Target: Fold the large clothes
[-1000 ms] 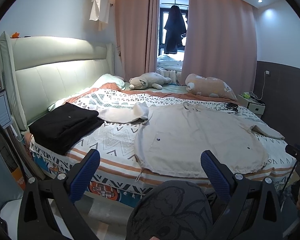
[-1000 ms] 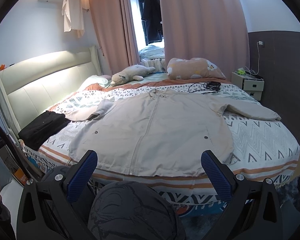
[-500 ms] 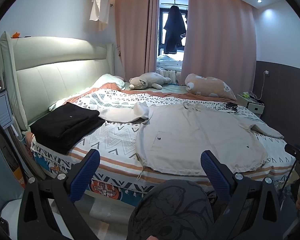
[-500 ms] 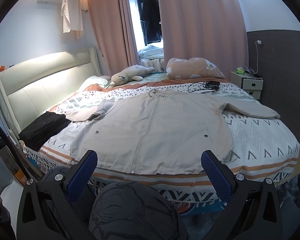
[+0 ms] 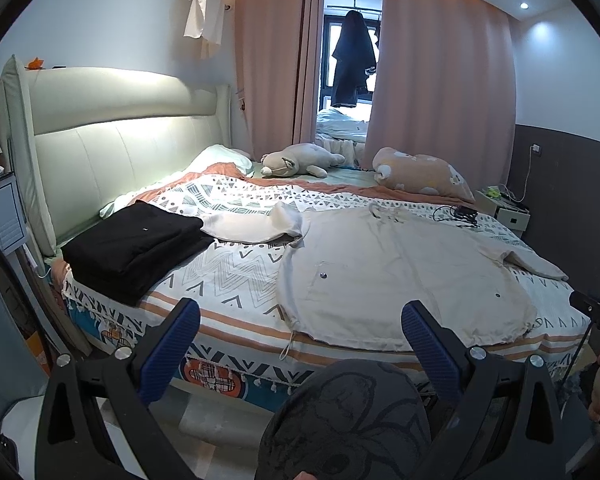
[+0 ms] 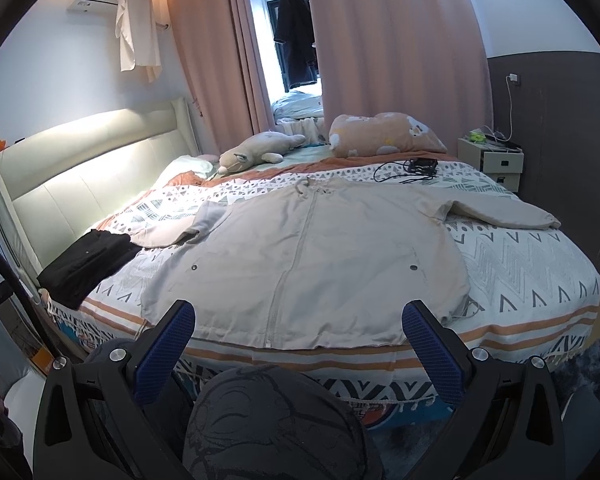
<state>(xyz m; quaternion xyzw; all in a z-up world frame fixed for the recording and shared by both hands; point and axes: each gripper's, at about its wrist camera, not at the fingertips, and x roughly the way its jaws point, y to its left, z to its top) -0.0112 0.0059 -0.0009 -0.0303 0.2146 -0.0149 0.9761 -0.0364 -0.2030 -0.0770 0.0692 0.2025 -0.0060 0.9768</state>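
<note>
Here, a beige zip-front cloth jacket (image 6: 312, 256) lies spread flat on the patterned bed (image 6: 532, 276), both grippers' blue-padded fingers (image 5: 168, 350) (image 6: 162, 354) wide open, holding nothing.

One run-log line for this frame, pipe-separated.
jacket: flat on bed, unfolded | left hand-held gripper: open, empty | right hand-held gripper: open, empty | black clothes: folded
</note>
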